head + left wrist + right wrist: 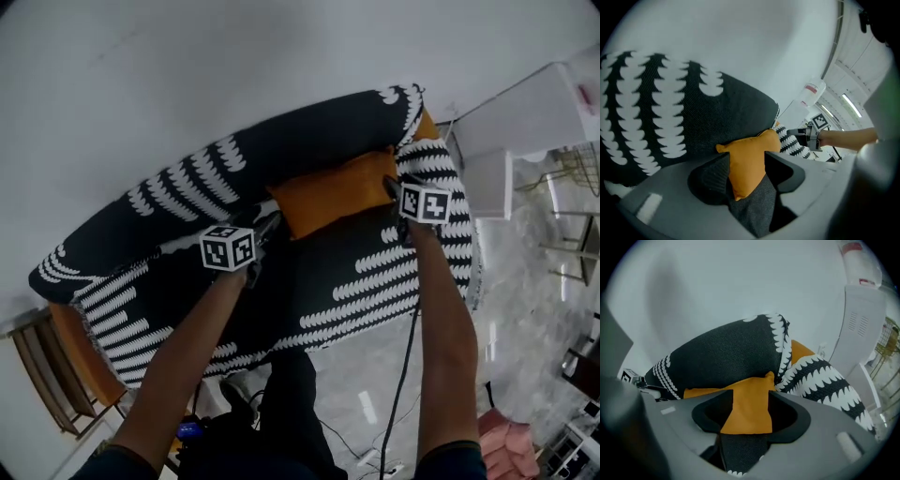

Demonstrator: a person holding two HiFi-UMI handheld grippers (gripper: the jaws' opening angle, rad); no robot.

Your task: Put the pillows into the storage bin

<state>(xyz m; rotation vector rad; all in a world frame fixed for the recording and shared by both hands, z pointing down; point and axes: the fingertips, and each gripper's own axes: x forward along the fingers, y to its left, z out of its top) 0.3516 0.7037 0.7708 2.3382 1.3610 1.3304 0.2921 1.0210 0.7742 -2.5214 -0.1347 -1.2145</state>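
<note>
Left gripper [270,225] and right gripper [389,184], jaws wide, straddle the pillow's [337,193] end corners, seemingly unpinched; bare sofa [366,272] seat in front.

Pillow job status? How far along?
Done: nothing; the pillow lies on the sofa seat. In hand: left gripper and right gripper sit open at its two ends, pillow between the jaws, not clamped. Left: close, lift, carry to the bin, which no view shows.
</note>
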